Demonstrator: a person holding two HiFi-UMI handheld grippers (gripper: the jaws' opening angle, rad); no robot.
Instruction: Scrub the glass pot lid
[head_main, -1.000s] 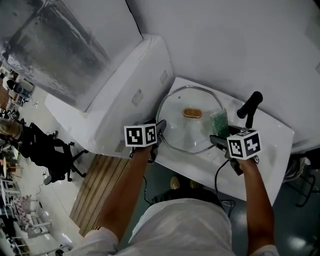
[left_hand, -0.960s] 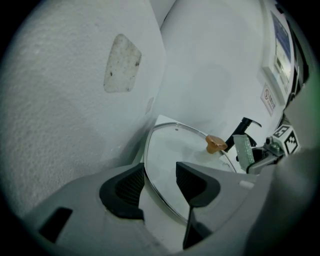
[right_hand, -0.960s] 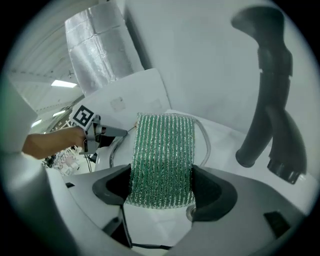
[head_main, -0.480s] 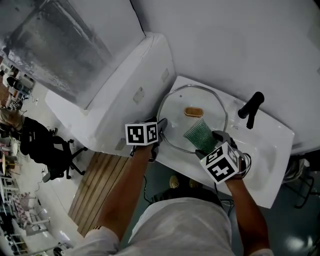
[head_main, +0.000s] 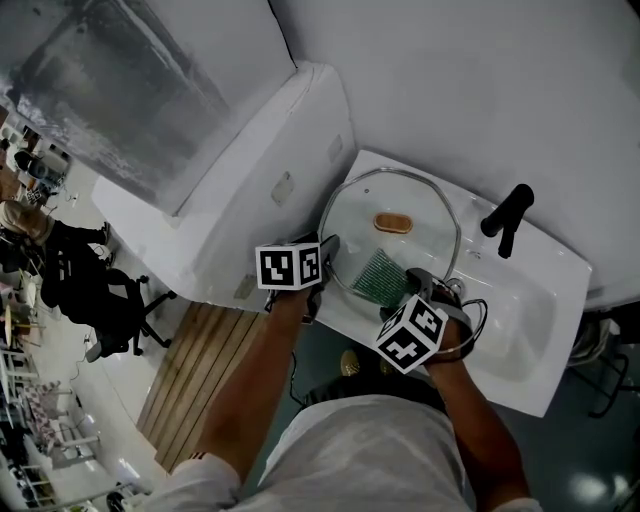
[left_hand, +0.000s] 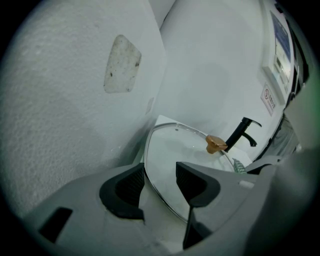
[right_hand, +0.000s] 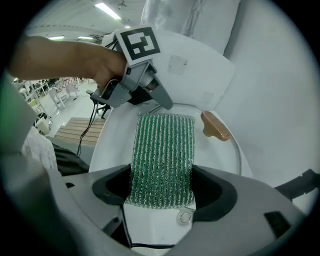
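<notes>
1. The right tongs (head_main: 407, 283) are swinging across: 1 second ago they were holding the green scrub pad (head_main: 380, 277) upright near the lid's 3 o'clock rim. Now the pad is lying flat on the glass towards 7 o'clock, below the brown knob (head_main: 393, 222).
2. I judge that scrubbing is under way, with a stroke sweeping the lid's near half. The far half by the black tap (head_main: 503, 215) probably needs passes too.
3. The right tongs are pinching the pad's near end, 1 jaw on each side edge, while its far end is reaching out over the lid.
4. The left tongs (head_main: 325, 247) are keeping to the lid's 9 o'clock rim. Their jaws are standing spread, straddling the metal edge with a gap showing, steadying more than clamping.
5. The glass lid (head_main: 428, 252) is sitting tilted in the white sink (head_main: 525, 325), with the 2 tongs close together at its near-left rim.
</notes>
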